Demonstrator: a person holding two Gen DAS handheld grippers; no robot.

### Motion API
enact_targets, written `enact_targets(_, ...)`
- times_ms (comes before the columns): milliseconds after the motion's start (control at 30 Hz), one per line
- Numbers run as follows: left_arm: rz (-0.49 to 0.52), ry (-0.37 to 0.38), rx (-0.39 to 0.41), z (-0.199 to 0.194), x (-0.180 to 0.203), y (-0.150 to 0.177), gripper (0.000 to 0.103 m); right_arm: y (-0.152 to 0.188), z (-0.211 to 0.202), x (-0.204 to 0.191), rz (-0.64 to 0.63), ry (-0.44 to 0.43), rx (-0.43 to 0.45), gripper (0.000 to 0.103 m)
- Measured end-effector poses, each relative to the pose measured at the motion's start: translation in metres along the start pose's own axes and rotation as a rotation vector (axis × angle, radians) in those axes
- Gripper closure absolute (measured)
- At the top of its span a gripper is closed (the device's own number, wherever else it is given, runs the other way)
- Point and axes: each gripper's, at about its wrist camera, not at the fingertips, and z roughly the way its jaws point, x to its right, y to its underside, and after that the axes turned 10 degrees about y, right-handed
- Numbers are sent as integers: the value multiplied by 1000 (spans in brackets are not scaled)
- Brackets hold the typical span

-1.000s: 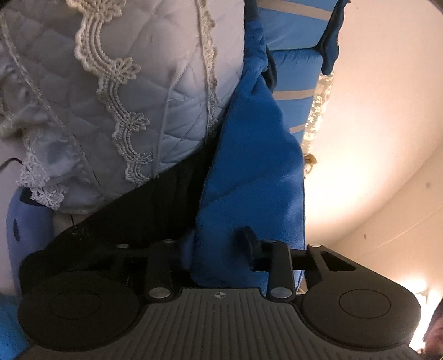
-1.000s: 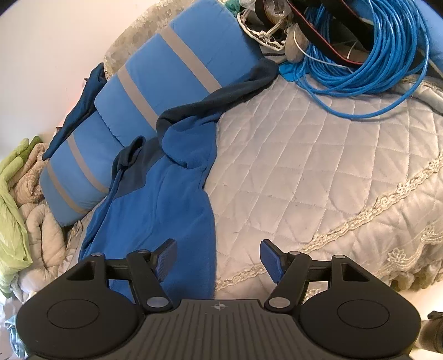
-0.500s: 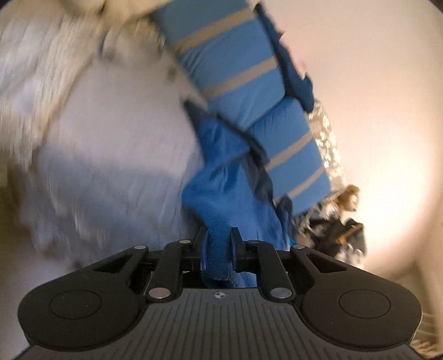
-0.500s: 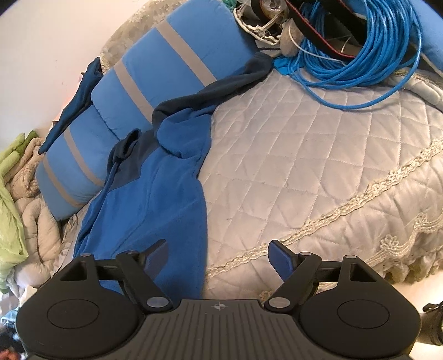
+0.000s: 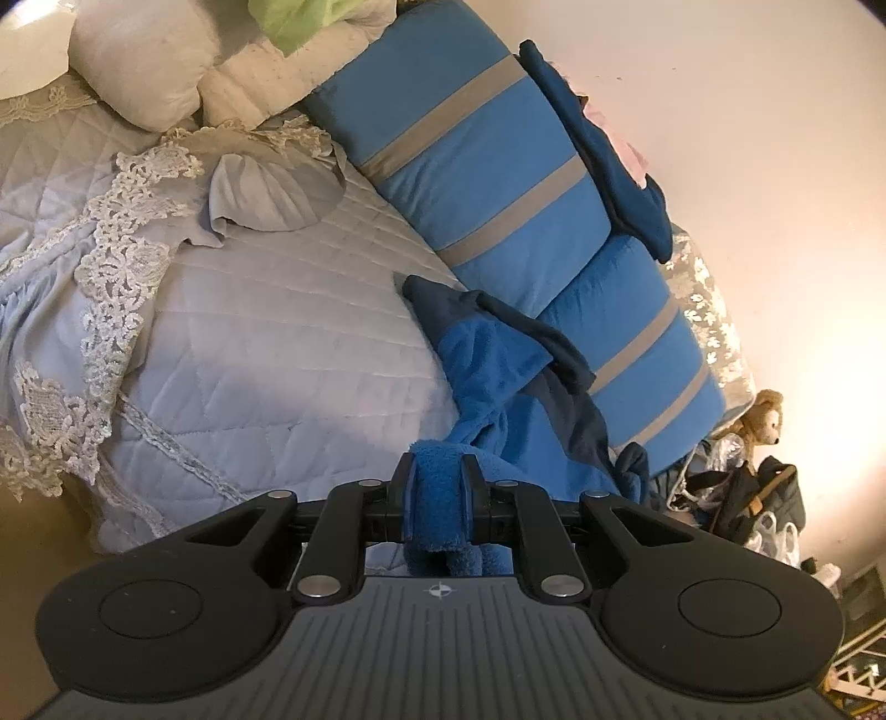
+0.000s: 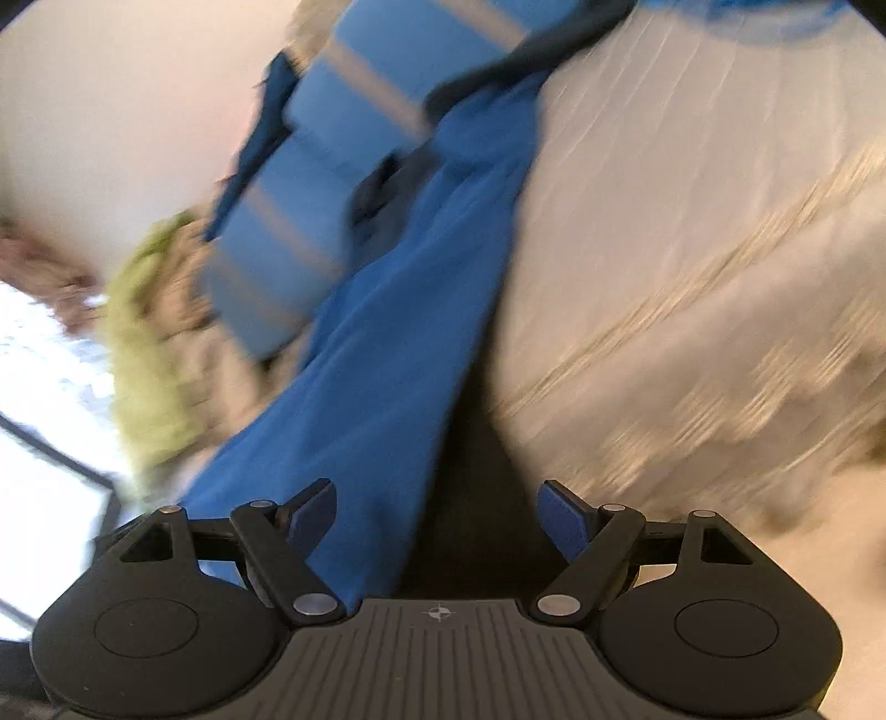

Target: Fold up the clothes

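A blue fleece garment (image 5: 498, 382) with dark navy trim lies on a pale quilted bedspread (image 5: 266, 343), against a striped blue bolster. My left gripper (image 5: 439, 482) is shut on a fold of its blue edge and holds it lifted above the bed. The right wrist view is blurred; there the same garment (image 6: 398, 354) stretches up as a long blue strip from near the jaws. My right gripper (image 6: 440, 512) stands open, the garment's lower end passing between its fingers nearer the left one, with no pad pressing on it.
A blue bolster with grey stripes (image 5: 509, 183) lies along the wall, a navy cloth (image 5: 603, 149) draped on it. White pillows (image 5: 144, 72) and a green cloth (image 5: 299, 22) sit at the bed's head. A plush toy (image 5: 761, 415) and bags stand by the bed's corner.
My left gripper closed on the blue fleece edge and rose, turning to look down the bed. My right gripper opened wider and swung down toward the garment's hanging end; its view is now blurred.
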Motion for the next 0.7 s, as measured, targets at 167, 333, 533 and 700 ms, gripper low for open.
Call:
enact_targets(167,12,11,-6,-5,0,6,87,22,21,-23,-61,-104,-161,62)
enact_targets(333,49,103,-31,-18,10,13,87,16,1,-54,-188,-105,-136,90)
enact_targets(533,120,266,-112,-36,36,33,87,-28,-78,-87,-304,-166,135,90)
enact_targets(700,177,322,-176,-49,54,54,87,-43,-115,-97,-393,-108,210,90)
